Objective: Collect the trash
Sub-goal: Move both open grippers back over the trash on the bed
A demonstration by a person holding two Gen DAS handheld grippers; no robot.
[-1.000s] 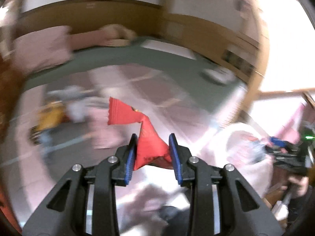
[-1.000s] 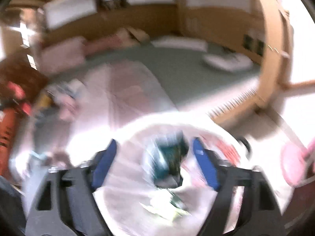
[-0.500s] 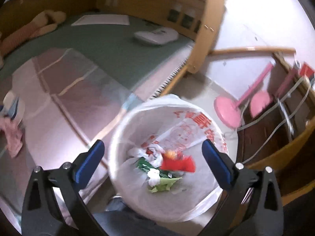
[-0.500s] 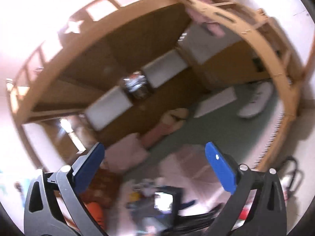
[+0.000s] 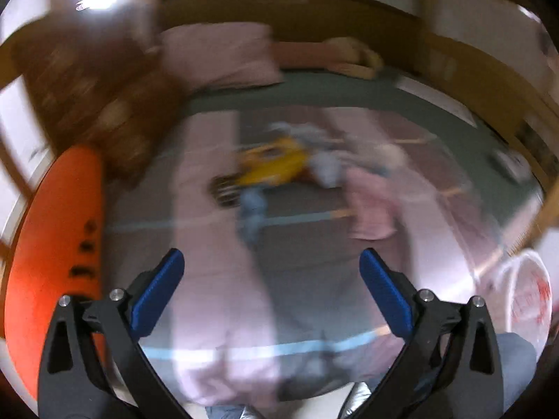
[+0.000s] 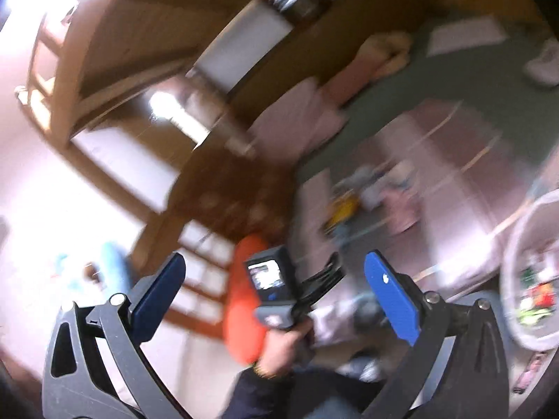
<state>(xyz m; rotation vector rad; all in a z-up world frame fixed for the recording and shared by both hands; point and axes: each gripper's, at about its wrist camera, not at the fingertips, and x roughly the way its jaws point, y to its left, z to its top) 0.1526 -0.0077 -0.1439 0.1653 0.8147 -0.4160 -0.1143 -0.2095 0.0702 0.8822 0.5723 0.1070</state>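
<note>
**Spotter:** What can't you make out?

**Me:** Most of it; both views are smeared. From my left claw (image 5: 270,289) I see a heap of litter on the bed (image 5: 216,279): a yellow wrapper (image 5: 276,167), something pale blue (image 5: 253,206), a pink crumpled piece (image 5: 370,206). Which pieces touch, I can't tell. The bin (image 5: 524,300) is cut off at the right edge, a round white plastic liner with red print.

**Spotter:** And the claws?

**Me:** Left claw has just been opening; its blue pads stand wide with nothing between them. Right claw (image 6: 274,295) likewise, wide and empty. Between its fingers I see my left hand (image 6: 284,347) gripping the other rig's handle.

**Spotter:** Materials?

**Me:** Glossy pinkish bedcover, wooden frame (image 6: 104,80), an orange rounded thing (image 5: 52,269) at left, unidentifiable.
</note>
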